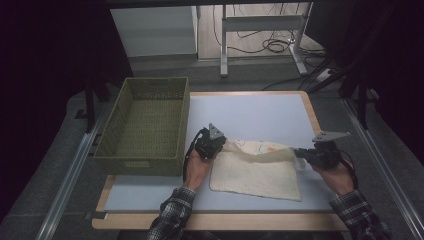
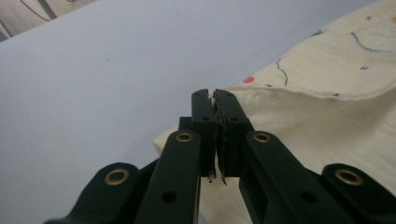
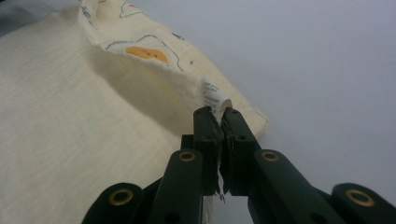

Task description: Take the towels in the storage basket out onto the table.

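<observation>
At the near edge of the high view two plaid sleeves come in, each hand carrying tongs over the pale blue surface (image 1: 260, 112). The cloth (image 1: 257, 172), cream with small coloured marks, lies near the middle of the surface, toward the person; its near part rests flat, while its far edge is lifted and folded back toward the person between the two tongs. The left tongs (image 1: 223, 145) sit at about 10 o'clock from the cloth's middle, their jaws pressed together on the cloth's far left corner; in the left gripper view (image 2: 215, 100) the cream fabric is pinched right at the tips. The right tongs (image 1: 298, 152) sit at about 2 o'clock from the cloth's middle, jaws likewise clamped on the far right corner; in the right gripper view (image 3: 219, 114) they grip the hem just beside a small white label (image 3: 212, 98), with an orange patch on the turned-over fabric farther off. Beyond the left hand, at 10 o'clock, a green basket (image 1: 142, 160) stands at the surface's left edge, well apart from the cloth.
</observation>
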Tool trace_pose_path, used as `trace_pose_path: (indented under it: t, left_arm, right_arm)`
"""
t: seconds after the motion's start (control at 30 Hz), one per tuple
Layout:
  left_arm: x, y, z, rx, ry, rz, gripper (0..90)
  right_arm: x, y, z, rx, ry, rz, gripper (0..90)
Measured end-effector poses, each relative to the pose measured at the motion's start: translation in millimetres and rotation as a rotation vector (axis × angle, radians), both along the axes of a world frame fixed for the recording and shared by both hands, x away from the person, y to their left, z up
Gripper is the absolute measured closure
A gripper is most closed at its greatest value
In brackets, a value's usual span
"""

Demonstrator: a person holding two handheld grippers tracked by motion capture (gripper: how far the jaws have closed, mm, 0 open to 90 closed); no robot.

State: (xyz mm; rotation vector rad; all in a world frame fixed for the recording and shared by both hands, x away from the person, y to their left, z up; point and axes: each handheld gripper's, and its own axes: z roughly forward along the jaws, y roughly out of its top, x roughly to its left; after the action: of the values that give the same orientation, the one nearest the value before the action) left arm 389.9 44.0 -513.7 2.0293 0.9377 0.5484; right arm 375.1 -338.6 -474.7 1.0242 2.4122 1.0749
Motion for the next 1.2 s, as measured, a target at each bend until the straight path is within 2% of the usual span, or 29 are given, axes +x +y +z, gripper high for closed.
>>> trace_pose_path:
  t: [0.17, 0.4, 0.53, 0.8, 0.93, 1.07, 1.2]
  left_arm:
    - [-17.1, 7.4, -2.3, -0.014, 0.000, -0.018, 87.4]
    - [-44.7, 16.0, -4.4, -0.049, -0.015, -0.063, 87.3]
    - [-59.7, 20.6, -3.5, -0.071, -0.023, -0.102, 87.2]
    - [-83.3, 25.2, -4.8, -0.045, -0.032, -0.146, 87.1]
    - [-92.8, 27.5, -7.2, -0.070, -0.017, -0.162, 87.0]
    - [-100.6, 27.7, -13.1, -0.041, 0.002, -0.177, 85.9]
    - [-106.8, 32.5, -19.3, -0.034, 0.037, -0.183, 81.2]
  right_arm:
    - [-19.7, -4.7, -4.1, 0.022, -0.002, 0.006, 85.7]
    - [-44.6, -4.0, -6.9, 0.011, -0.010, 0.027, 85.6]
    - [-59.0, -2.1, -9.8, -0.013, -0.002, 0.047, 85.5]
    - [-84.8, -4.8, -16.5, -0.024, 0.025, 0.076, 85.2]
    - [-92.9, -5.5, -20.0, -0.026, 0.037, 0.084, 85.1]
    - [-99.5, -5.1, -24.9, -0.029, 0.051, 0.096, 84.6]
    - [-104.3, -7.9, -27.4, -0.024, 0.058, 0.097, 82.1]
